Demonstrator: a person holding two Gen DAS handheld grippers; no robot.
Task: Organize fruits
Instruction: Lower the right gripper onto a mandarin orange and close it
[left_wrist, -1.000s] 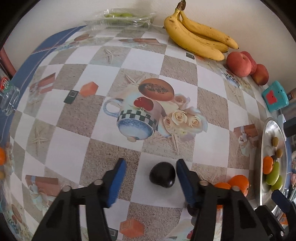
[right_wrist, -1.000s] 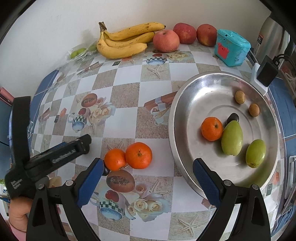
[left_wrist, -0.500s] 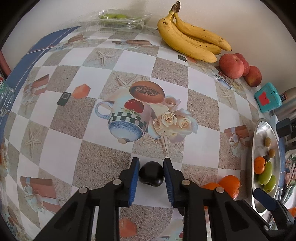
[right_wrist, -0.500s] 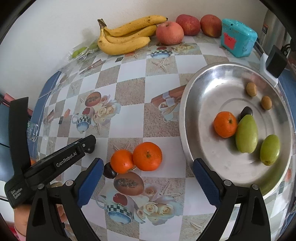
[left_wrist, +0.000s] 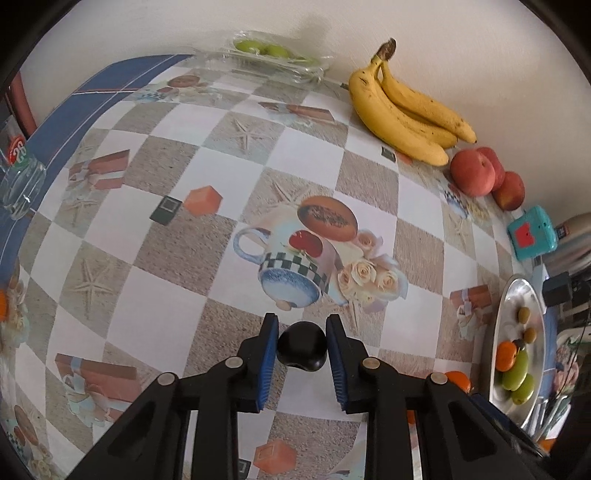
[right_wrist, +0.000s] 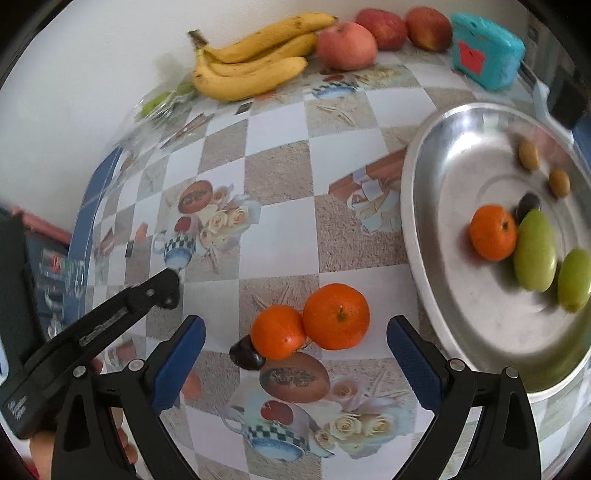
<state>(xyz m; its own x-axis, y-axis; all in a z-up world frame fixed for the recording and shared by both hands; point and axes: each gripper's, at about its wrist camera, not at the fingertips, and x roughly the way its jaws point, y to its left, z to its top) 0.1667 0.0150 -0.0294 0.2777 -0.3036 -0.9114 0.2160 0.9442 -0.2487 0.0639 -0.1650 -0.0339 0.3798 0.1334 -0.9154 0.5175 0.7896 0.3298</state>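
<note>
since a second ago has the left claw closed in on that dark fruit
Yes. The left claw stood wide either side of the dark fruit; now its blue pads press on it, nearer the printed cup on the tablecloth.

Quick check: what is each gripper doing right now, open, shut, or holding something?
Left gripper: shut on the dark fruit.
Right gripper: jaws open, holding nothing, above the two oranges.

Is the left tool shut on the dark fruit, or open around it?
Shut on it. The left tool has both blue pads pressed against the sides of the dark fruit, with no gap showing.
</note>
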